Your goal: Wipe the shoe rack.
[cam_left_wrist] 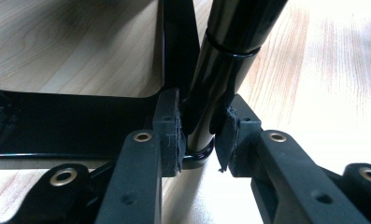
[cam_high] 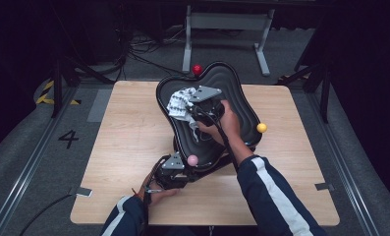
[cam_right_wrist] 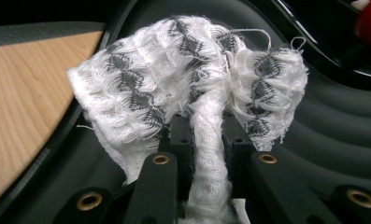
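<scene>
A black wavy tray [cam_high: 241, 93] stands tilted on a frame on the wooden table [cam_high: 128, 142]. My right gripper [cam_high: 189, 111] is over the tray's upper left part, shut on a white cloth with grey diamonds [cam_high: 179, 104]. In the right gripper view the cloth [cam_right_wrist: 174, 79] is bunched between the jaws of the right gripper [cam_right_wrist: 209, 135] and lies on the ribbed tray surface [cam_right_wrist: 342, 126]. At the tray's near edge my left gripper [cam_high: 180, 169] is low on the table. In the left gripper view the left gripper [cam_left_wrist: 199, 135] is clamped on a black tube [cam_left_wrist: 230, 56] of the frame.
A red ball [cam_high: 197, 69], a yellow ball [cam_high: 262, 128] and a pink ball [cam_high: 192, 160] sit at the tray's tips. A flat black base bar [cam_left_wrist: 71, 123] lies on the table beside the tube. Bare wood [cam_high: 300, 162] lies to the right of the tray.
</scene>
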Tool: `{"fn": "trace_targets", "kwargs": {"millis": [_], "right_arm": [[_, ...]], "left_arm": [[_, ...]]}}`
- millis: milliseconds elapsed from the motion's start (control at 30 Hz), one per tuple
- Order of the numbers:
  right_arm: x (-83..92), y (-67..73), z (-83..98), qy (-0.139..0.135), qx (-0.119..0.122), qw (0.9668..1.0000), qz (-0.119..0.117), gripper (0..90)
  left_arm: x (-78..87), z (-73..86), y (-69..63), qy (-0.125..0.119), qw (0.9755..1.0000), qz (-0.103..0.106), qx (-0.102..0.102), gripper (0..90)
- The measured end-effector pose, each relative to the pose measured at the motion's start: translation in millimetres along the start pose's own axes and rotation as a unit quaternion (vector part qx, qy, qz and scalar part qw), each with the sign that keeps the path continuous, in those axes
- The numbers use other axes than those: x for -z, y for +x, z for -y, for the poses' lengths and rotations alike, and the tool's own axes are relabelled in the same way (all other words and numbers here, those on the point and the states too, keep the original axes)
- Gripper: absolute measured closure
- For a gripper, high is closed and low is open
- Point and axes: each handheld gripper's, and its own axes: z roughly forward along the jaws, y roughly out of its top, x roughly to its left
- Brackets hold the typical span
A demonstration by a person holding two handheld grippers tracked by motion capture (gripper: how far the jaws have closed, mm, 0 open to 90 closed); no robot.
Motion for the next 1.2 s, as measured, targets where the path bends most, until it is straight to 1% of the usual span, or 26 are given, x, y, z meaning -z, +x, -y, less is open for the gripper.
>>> {"fn": "trace_targets", "kwargs": {"millis": [100, 133, 200, 267, 333, 400, 433, 467, 500, 533, 567, 600, 633, 700, 767, 800, 833, 867, 900, 933, 1000, 1033, 1067, 1100, 1133, 1200], "right_arm": [[-2.2, 3.4, -3.7, -0.005, 0.001, 1.0000, -0.003, 78.5], [-4.0, 4.0, -5.9, -0.010, -0.008, 0.9998, -0.012, 78.5], [-4.8, 4.3, -6.8, -0.011, -0.009, 0.9998, -0.016, 78.6], [-6.4, 5.9, -9.2, -0.011, 0.000, 0.9999, -0.011, 78.6], [-6.5, 5.3, -9.5, -0.011, 0.004, 0.9999, -0.009, 78.7], [-6.4, 2.4, -8.4, -0.014, -0.002, 0.9999, -0.008, 78.8], [-6.1, 0.3, -7.7, -0.013, 0.000, 0.9999, -0.003, 78.9], [-6.1, 0.3, -7.7, -0.013, 0.000, 0.9999, -0.003, 78.9], [-6.0, -2.3, -6.8, -0.010, 0.001, 0.9999, 0.008, 78.9], [-5.4, -9.8, -4.4, -0.012, -0.008, 0.9999, 0.009, 78.9], [-4.9, -12.7, -3.6, -0.012, -0.008, 0.9998, 0.012, 78.9], [-4.9, -12.7, -3.6, -0.012, -0.008, 0.9998, 0.012, 78.9], [-3.3, -21.3, -0.5, -0.005, -0.005, 0.9995, 0.031, 79.0], [-1.5, -32.0, 3.5, -0.003, -0.014, 0.9992, 0.036, 78.9], [0.1, -43.7, 7.6, 0.002, -0.019, 0.9986, 0.049, 79.0], [1.0, -49.6, 9.6, 0.005, -0.027, 0.9983, 0.052, 79.0], [1.0, -49.6, 9.6, 0.005, -0.027, 0.9983, 0.052, 79.0], [1.7, -55.9, 11.7, 0.007, -0.030, 0.9979, 0.057, 79.0], [2.6, -63.5, 14.3, 0.011, -0.037, 0.9973, 0.063, 78.9], [3.5, -70.7, 16.6, 0.011, -0.048, 0.9969, 0.062, 79.0], [4.9, -81.2, 20.5, 0.015, -0.058, 0.9956, 0.072, 79.0], [5.4, -85.2, 21.4, 0.017, -0.063, 0.9953, 0.072, 79.0], [5.4, -85.2, 21.4, 0.017, -0.063, 0.9953, 0.072, 79.0], [5.5, -88.5, 21.9, 0.020, -0.063, 0.9948, 0.078, 79.0], [5.7, -92.2, 22.7, 0.026, -0.061, 0.9939, 0.088, 79.0], [5.9, -98.4, 24.5, 0.027, -0.067, 0.9933, 0.090, 79.0]], "left_arm": [[0.0, 0.0, 0.0, 0.000, 1.0000, 0.000, 0.000, 71.2], [0.0, 0.0, -0.1, 0.000, 1.0000, 0.000, 0.000, 71.2], [0.0, 0.0, 0.0, 0.000, 1.0000, 0.000, 0.000, 71.2], [0.1, 0.0, 0.1, 0.000, 1.0000, 0.001, 0.001, 71.2], [0.1, 0.0, 0.2, 0.000, 1.0000, 0.001, 0.000, 71.2], [0.1, 0.0, 0.2, -0.001, 1.0000, 0.001, 0.000, 71.2], [0.1, 0.0, 0.0, -0.001, 1.0000, 0.000, 0.000, 71.2], [0.1, 0.0, 0.0, -0.001, 1.0000, 0.000, 0.000, 71.2], [0.1, 0.0, 0.2, -0.001, 1.0000, -0.001, -0.001, 71.2], [0.1, 0.0, 0.1, -0.001, 1.0000, 0.000, -0.001, 71.2], [0.2, 0.0, 0.2, -0.001, 1.0000, 0.000, 0.000, 71.2], [0.2, 0.0, 0.2, -0.001, 1.0000, 0.000, 0.000, 71.2], [0.2, 0.0, 0.2, -0.001, 1.0000, 0.000, 0.000, 71.2], [0.3, 0.0, 0.4, 0.000, 1.0000, 0.000, 0.000, 71.1], [0.4, 0.0, 0.5, 0.000, 1.0000, 0.000, -0.001, 71.2], [0.4, 0.0, 0.5, 0.000, 1.0000, 0.000, 0.000, 71.1], [0.4, 0.0, 0.5, 0.000, 1.0000, 0.000, 0.000, 71.2], [0.5, 0.0, 0.8, 0.001, 1.0000, 0.001, -0.002, 71.2], [0.6, 0.0, 0.8, 0.001, 1.0000, 0.001, -0.002, 71.1], [0.6, 0.0, 0.9, 0.001, 1.0000, 0.001, -0.002, 71.1], [0.6, 0.0, 0.8, 0.001, 1.0000, 0.000, -0.002, 71.1], [0.6, 0.0, 0.9, 0.001, 1.0000, 0.001, -0.002, 71.2], [0.6, 0.0, 0.9, 0.001, 1.0000, 0.002, -0.001, 71.2], [0.6, 0.0, 0.9, 0.001, 1.0000, 0.001, -0.001, 71.1], [0.6, 0.0, 0.8, 0.001, 1.0000, 0.001, -0.001, 71.2], [0.5, 0.0, 0.5, 0.000, 1.0000, 0.000, -0.001, 71.1]]}}
